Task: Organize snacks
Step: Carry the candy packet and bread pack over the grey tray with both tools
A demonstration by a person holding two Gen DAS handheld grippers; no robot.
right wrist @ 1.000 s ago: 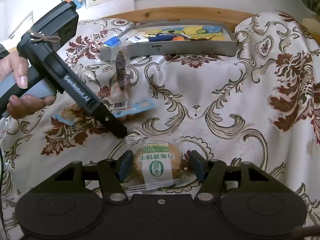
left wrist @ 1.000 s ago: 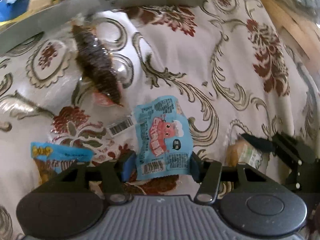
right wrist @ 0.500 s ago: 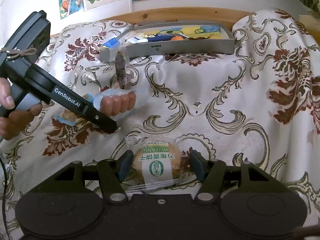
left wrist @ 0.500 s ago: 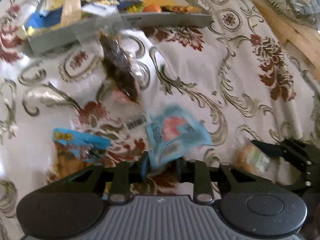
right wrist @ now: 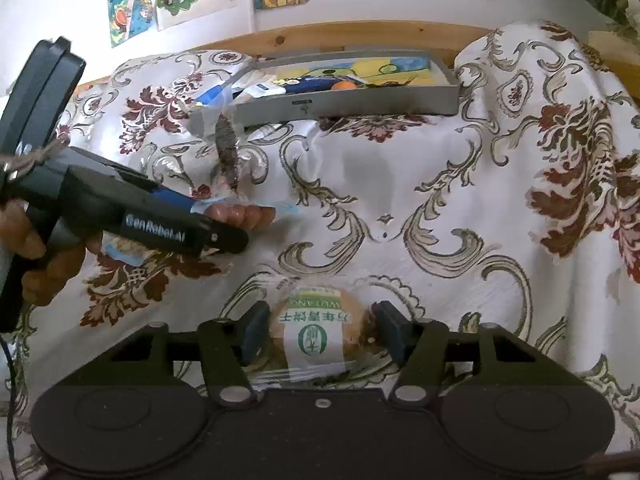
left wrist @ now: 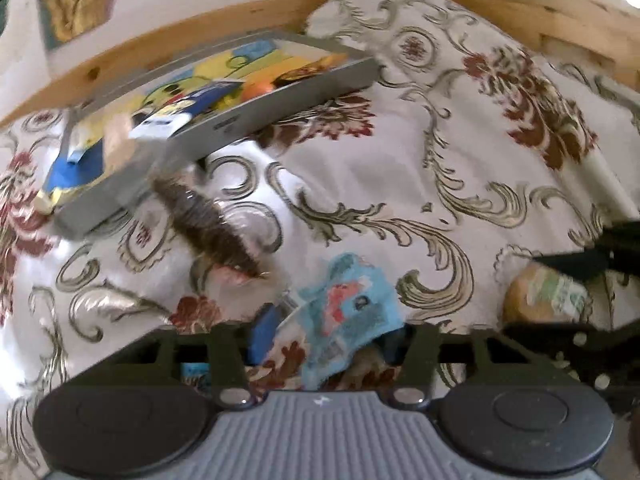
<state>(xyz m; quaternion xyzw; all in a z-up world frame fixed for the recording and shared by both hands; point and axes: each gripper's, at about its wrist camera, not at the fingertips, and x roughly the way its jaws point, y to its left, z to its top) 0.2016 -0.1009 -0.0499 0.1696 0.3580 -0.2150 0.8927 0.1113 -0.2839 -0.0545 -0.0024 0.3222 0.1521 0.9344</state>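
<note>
My left gripper (left wrist: 328, 336) holds a crumpled blue snack packet (left wrist: 348, 312) clear of the flowered cloth, and its jaws are opening a little. From the right wrist view the packet (right wrist: 248, 214) juts out of the left gripper (right wrist: 216, 220), its pink contents showing. My right gripper (right wrist: 322, 328) straddles a wrapped round bun (right wrist: 316, 320) lying on the cloth. Its jaws are closing, with small gaps still showing on both sides. The bun (left wrist: 540, 296) also shows in the left wrist view.
A grey tray (right wrist: 344, 106) holding several snacks sits at the back by the wooden edge. A dark snack in clear wrap (left wrist: 208, 228) lies in front of its corner. Another blue packet (right wrist: 120, 248) lies on the cloth under the left hand.
The left gripper closed on the blue packet, raised it off the cloth and tipped up toward the tray. The right gripper stayed over the bun and its jaws narrowed slightly.
</note>
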